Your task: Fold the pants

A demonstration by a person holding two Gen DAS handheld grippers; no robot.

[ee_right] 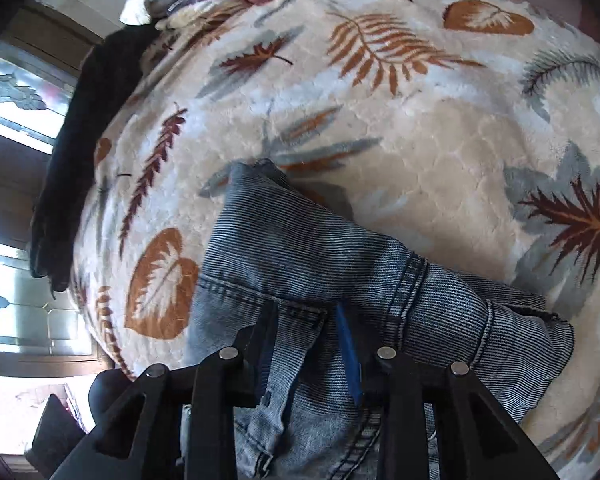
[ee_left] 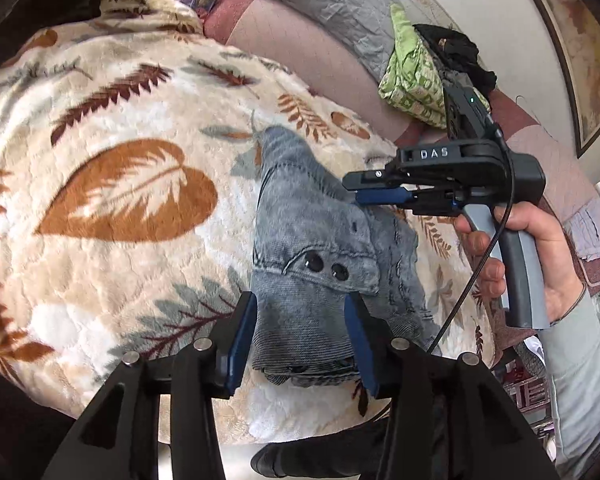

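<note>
Pants (ee_left: 316, 240), grey-blue denim, are bunched in a rough folded bundle on the leaf-print blanket (ee_left: 112, 120). The left gripper (ee_left: 302, 334) is held parted, blue pads either side of the near end of the bundle, not pressing it. The right gripper (ee_left: 374, 192) is seen at the far side, jaws narrowly apart over the fabric; no pinch is evident. A fold is judged just laid; next, edges need squaring, then a regrasp
</note>
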